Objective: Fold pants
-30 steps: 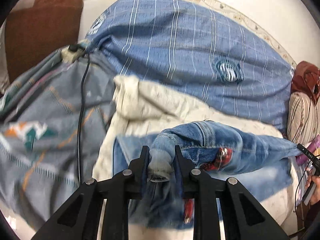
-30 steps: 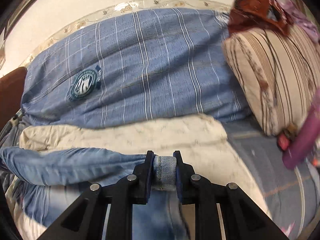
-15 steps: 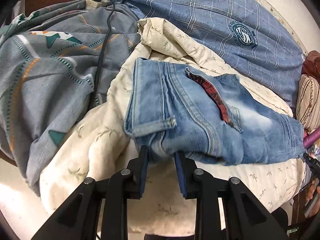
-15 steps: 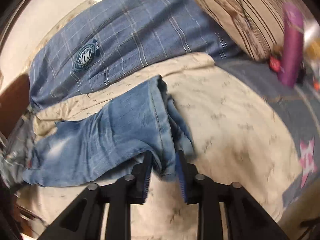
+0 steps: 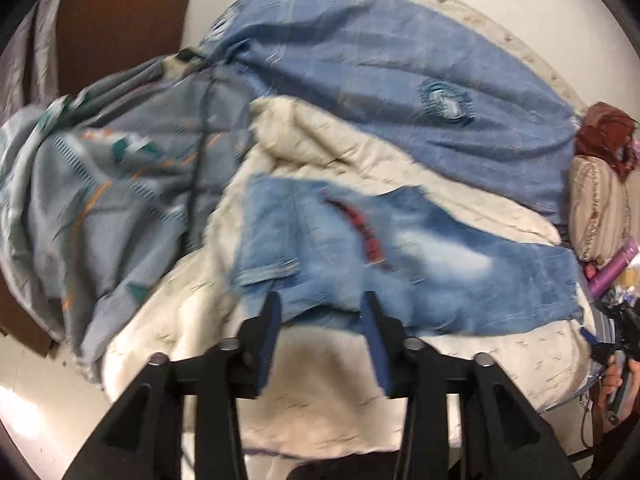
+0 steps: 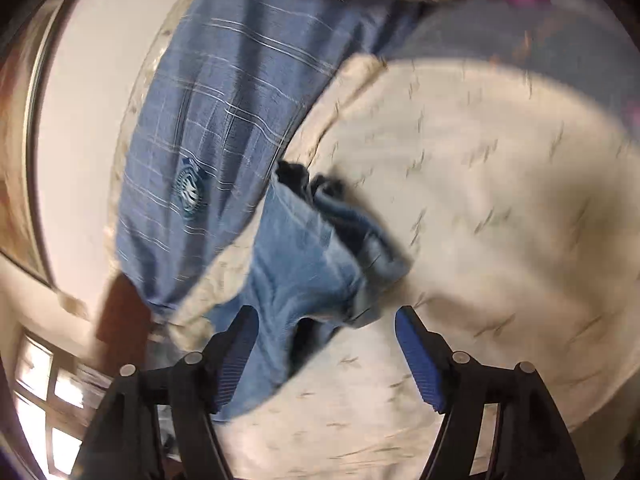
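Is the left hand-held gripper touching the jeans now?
Cannot tell. In the left wrist view the left hand-held gripper is opening, and the jeans hem lies between its fingertips, but blur hides whether the pads meet the denim.

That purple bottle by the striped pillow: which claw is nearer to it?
The right claw, near the jeans' hem end, toward the purple bottle. The left claw is at the opposite end. Both are opening, gripping nothing.

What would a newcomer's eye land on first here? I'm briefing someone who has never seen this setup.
First the faded blue jeans, lying on a cream blanket in mid-picture, a red strip showing along their pocket. Next the left gripper and right gripper: both sets of jaws are opening, the denim edge loose between them. Behind lies a blue plaid sheet.
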Motion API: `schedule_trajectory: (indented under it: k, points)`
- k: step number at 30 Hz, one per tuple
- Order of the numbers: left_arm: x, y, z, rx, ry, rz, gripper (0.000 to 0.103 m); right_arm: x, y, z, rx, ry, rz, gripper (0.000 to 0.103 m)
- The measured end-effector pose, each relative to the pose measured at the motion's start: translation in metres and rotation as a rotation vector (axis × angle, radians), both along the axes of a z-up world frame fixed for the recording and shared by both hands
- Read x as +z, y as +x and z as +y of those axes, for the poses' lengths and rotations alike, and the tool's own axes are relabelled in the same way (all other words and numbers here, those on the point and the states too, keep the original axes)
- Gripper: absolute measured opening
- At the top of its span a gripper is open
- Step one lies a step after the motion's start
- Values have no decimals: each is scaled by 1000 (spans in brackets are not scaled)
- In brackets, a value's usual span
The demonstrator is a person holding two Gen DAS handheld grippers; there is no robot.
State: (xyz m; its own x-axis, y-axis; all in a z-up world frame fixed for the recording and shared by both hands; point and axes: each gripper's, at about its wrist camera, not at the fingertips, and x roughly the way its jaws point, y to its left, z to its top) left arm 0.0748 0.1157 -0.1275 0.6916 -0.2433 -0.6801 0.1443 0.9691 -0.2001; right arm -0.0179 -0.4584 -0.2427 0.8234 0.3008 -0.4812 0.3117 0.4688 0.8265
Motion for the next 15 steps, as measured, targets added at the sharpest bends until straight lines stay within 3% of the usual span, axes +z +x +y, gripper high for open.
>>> schedule_trajectory:
  k: [5, 12, 13, 15]
  points:
    - [-10, 15, -51, -73, 46, 16, 49, -24, 17, 12, 0, 109, -19, 74]
    - [-40, 42, -86, -61, 108, 60, 49, -24, 47, 11, -76, 37, -81, 74]
    - [-43, 44, -88, -57, 118, 61, 49, -20, 51, 13, -63, 6, -76, 72]
    - [-48, 49, -92, -50, 137, 77, 49, -5, 59, 17, -56, -121, -48, 41]
